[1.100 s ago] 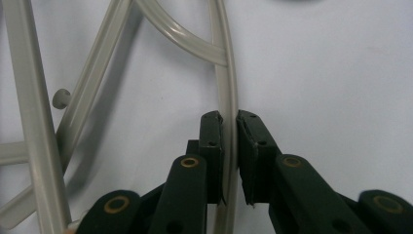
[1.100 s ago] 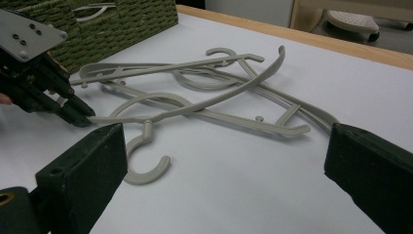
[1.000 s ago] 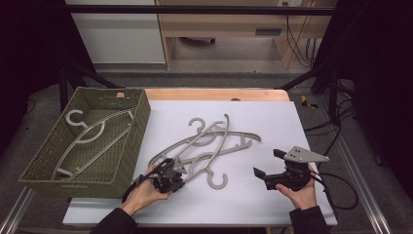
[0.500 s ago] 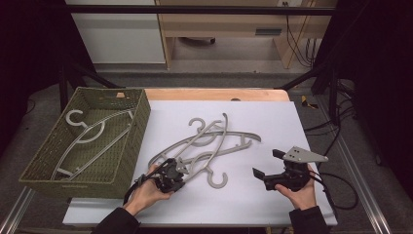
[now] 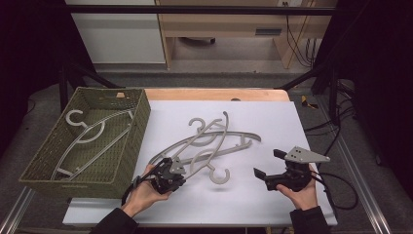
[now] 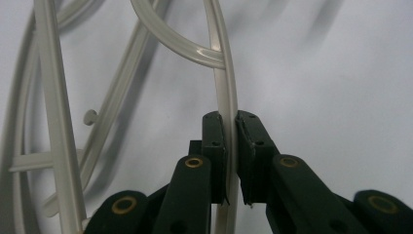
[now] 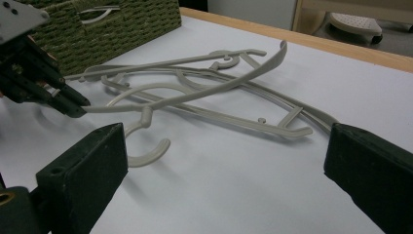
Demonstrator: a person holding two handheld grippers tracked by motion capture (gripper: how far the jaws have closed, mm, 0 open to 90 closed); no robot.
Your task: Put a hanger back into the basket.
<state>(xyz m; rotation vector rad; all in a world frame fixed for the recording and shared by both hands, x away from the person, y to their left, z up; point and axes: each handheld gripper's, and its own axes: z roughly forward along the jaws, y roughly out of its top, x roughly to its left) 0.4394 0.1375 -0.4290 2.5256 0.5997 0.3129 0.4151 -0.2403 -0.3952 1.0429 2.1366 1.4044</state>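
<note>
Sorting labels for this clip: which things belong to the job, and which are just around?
Job: pile of grey plastic hangers; left hand-held gripper, clamped on one; green woven basket holding another hanger.
Around: open right hand-held gripper; white table.

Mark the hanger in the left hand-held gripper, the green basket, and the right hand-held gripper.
clamped hanger [image 6: 226,92]: left gripper view, on its thin arm above the jaws.
green basket [image 5: 134,146]: high view, on its right wall.
right hand-held gripper [image 5: 268,164]: high view, between its open fingertips.

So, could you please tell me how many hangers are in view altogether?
3, as far as I can tell. One hanger in the basket. Two tangled on the table, one of them clamped at its end by the left tongs. The overlap may hide another.
</note>
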